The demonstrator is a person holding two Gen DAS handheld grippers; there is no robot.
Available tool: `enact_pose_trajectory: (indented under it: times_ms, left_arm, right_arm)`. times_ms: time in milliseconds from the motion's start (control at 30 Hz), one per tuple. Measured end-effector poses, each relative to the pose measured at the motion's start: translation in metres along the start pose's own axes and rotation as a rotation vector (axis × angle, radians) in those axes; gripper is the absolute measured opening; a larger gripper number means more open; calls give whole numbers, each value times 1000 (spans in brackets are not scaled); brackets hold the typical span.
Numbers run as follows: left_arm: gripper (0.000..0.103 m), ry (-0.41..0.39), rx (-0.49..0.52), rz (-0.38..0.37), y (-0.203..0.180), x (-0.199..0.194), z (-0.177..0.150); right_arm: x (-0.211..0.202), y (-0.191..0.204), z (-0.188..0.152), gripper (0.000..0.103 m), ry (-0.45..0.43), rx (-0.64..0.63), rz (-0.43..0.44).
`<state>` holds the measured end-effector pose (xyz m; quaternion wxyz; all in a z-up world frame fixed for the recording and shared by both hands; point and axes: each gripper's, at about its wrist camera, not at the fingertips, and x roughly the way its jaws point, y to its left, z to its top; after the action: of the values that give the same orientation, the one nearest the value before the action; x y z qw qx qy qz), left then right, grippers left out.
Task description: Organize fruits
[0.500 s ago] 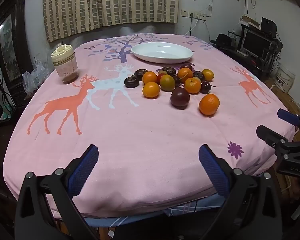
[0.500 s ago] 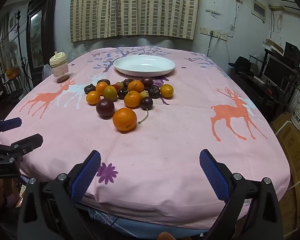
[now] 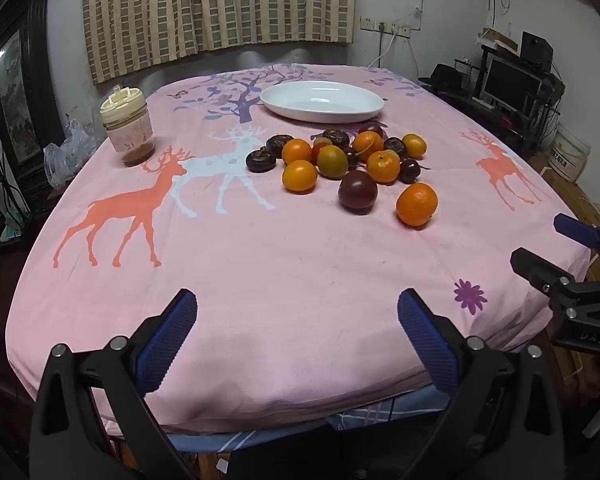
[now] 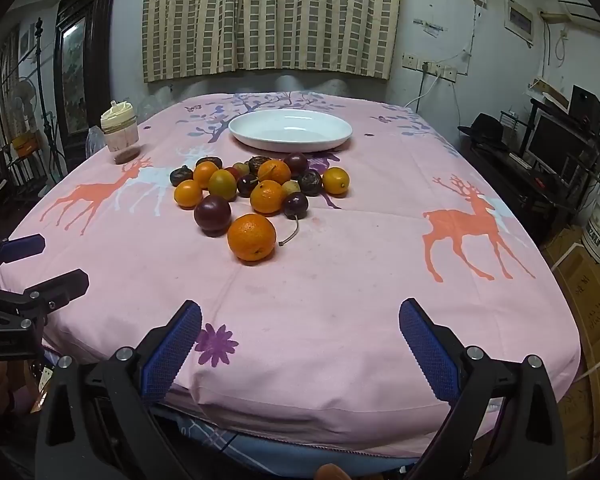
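Right wrist view shows the fruits [image 4: 256,196] heaped loose on the pink surface [image 4: 340,280], just in front of the white plate [image 4: 290,130], which holds nothing, so by my read the organizing hasn't started and every piece is left to move. Both tools hang at the near edge, well apart from the pile: the right tool [image 4: 300,344] has its jaws spread wide with nothing between them, and the left tool [image 3: 298,336] is likewise spread and carrying nothing. The nearest orange [image 4: 252,237] looks like the easy first pick.
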<state>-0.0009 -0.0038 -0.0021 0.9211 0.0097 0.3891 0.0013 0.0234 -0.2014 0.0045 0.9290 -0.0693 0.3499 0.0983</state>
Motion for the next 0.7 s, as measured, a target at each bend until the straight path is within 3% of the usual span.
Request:
enact_pose_trajectory:
  times_ms: [700]
  left_arm:
    - [98,10,14,-2,-6,2,-1]
  right_arm:
    - [1,1,-2,99,7,3,-5]
